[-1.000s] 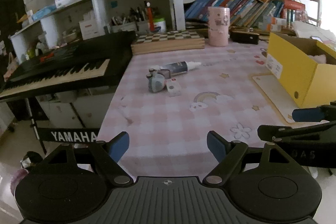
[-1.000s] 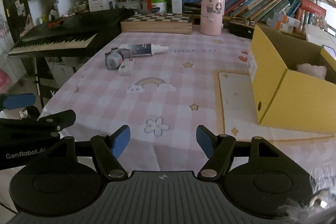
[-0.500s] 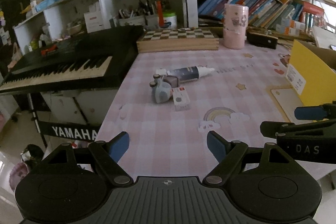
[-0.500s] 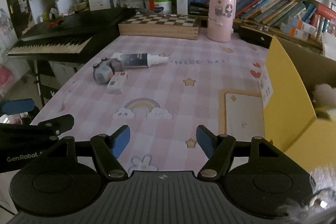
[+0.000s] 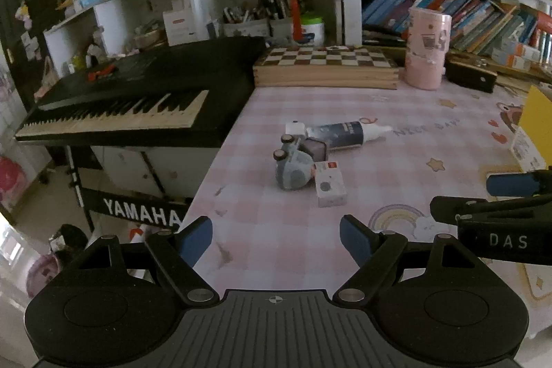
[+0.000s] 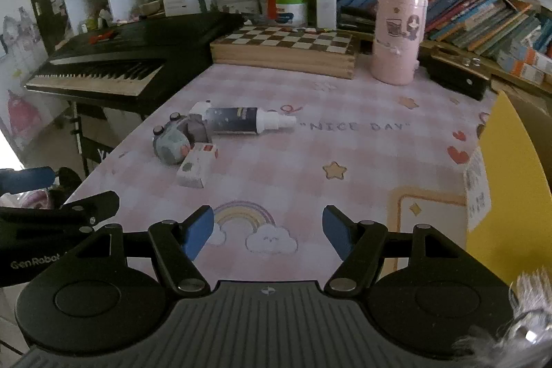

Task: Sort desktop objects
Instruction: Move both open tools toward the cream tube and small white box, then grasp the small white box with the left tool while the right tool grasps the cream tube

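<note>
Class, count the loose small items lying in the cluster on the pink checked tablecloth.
4 visible: a spray bottle farthest back, a white cube at its base, a grey toy, and a small box nearest. Others may be hidden.

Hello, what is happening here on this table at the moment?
A person holds two grippers over a pink checked table. The left gripper and right gripper are both open and empty. Ahead lie a small pile: a spray bottle, a grey round toy and a small white box. Nothing is picked up yet.

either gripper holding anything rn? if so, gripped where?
Nothing held. Left gripper and right gripper are both open over the pink checked tablecloth, with nothing between their blue pads.
</note>
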The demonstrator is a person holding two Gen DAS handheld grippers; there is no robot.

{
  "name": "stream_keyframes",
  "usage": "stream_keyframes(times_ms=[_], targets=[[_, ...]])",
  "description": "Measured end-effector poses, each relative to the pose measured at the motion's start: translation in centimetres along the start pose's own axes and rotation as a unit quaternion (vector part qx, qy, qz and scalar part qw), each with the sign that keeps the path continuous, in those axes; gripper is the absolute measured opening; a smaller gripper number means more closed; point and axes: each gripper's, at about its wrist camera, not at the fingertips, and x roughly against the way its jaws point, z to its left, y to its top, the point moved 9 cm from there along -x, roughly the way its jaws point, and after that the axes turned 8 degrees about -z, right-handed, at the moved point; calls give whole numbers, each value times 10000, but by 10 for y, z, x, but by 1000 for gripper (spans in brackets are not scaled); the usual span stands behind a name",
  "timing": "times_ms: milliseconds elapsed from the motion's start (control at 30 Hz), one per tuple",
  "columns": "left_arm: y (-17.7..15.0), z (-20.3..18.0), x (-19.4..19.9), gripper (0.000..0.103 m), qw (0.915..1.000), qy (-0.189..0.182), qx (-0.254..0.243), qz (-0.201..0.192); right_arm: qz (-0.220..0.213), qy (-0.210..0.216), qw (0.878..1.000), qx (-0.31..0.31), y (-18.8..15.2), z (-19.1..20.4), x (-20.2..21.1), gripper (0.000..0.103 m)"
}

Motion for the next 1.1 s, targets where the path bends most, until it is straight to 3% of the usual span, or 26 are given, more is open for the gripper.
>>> stream_keyframes(times_ms=[367, 700, 933, 1100], targets=[[4, -22, -37, 82, 9995, -193, -26, 230, -70, -49, 9999, 124, 20, -16, -27, 67], [4, -39, -82, 45, 9961, -549, 252, 636, -8, -34, 9999, 109, 33, -25, -50, 67], [3, -48, -102, 39, 9947, -592, 320, 781, 37, 16, 9998, 185, 37, -27, -59, 67], [0, -49, -109, 29, 9942, -600, 326, 833, 61, 62, 9997, 212, 39, -27, -66, 67]])
